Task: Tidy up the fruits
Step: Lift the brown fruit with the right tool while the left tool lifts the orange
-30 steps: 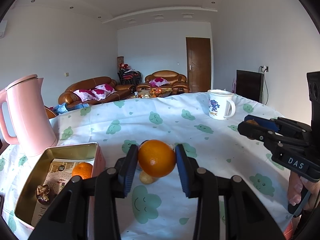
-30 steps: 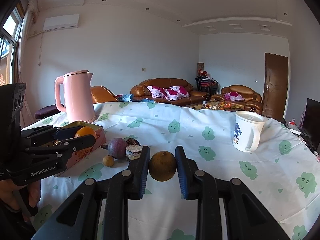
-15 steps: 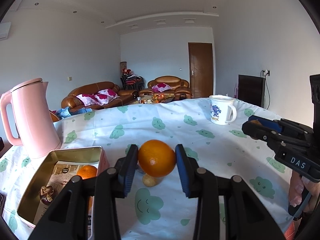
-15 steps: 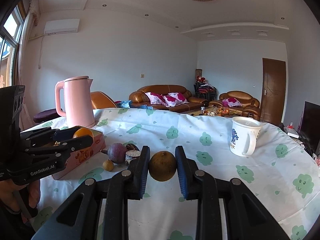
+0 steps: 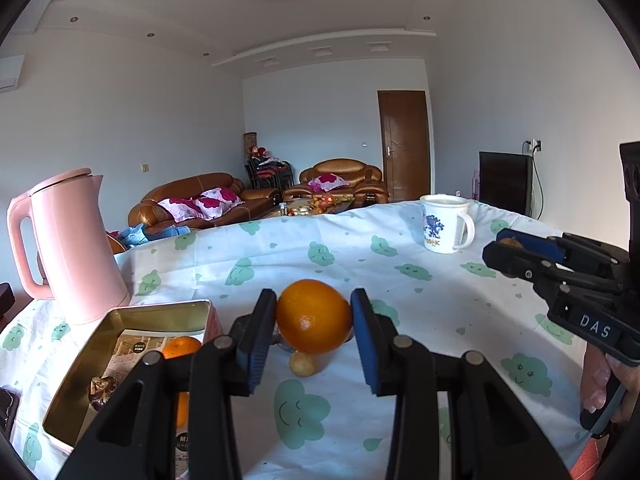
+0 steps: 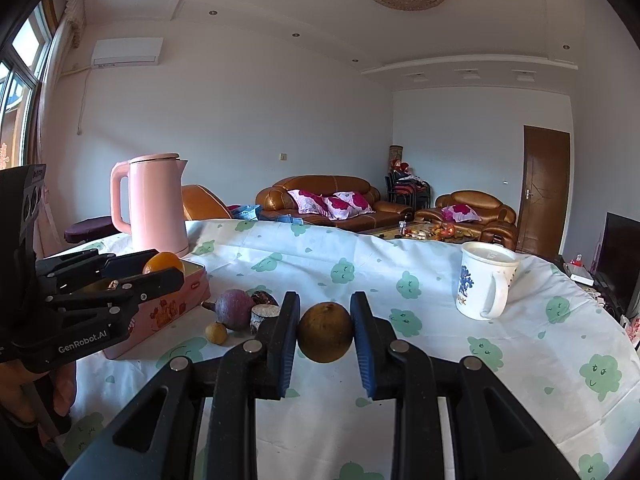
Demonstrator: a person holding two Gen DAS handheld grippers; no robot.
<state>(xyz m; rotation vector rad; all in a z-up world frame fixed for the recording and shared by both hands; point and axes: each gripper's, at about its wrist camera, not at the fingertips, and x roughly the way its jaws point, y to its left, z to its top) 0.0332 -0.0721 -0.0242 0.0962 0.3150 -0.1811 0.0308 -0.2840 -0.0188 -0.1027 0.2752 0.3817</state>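
While holding paper, the tin [image 5: 160, 312] contains a tangerine [image 5: 181, 347].

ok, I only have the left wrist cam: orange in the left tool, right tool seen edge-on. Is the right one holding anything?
Observer: Yes. The right tool is shut on a round brown fruit.
Operator: The orange blocks the table behind it. Anything there?
Observer: A purple fruit lies on the cloth beside the pink tin.
Operator: Just that?
Observer: No, a pale cut piece sits right next to the purple fruit, on the side away from the tin.
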